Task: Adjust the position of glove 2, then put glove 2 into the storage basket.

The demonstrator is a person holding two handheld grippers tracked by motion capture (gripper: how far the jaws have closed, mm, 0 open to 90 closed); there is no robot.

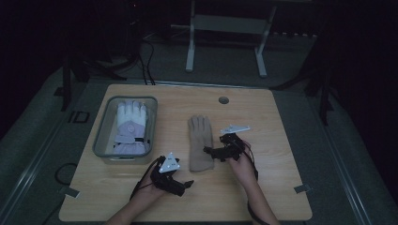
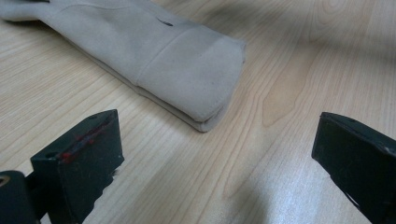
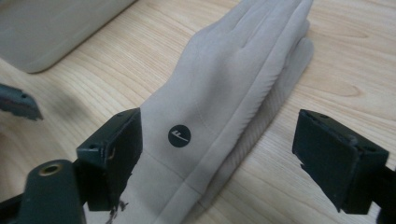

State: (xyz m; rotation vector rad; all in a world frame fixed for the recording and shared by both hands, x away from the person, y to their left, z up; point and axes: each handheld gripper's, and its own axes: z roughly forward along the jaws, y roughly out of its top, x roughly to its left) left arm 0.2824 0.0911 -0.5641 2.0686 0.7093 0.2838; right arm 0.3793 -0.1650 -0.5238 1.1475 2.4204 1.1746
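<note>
Open right claw (image 3: 215,154) over beige glove (image 3: 224,93)

the beige glove (image 1: 201,143) lies flat on the wooden table near its middle, fingers pointing away from the person and cuff toward them. it looks like a soft suede-like fabric, the fingers pressed together, with a second layer showing under its edge. a small round black logo sits on its back near the wrist, and the cuff end is squared off.
</note>
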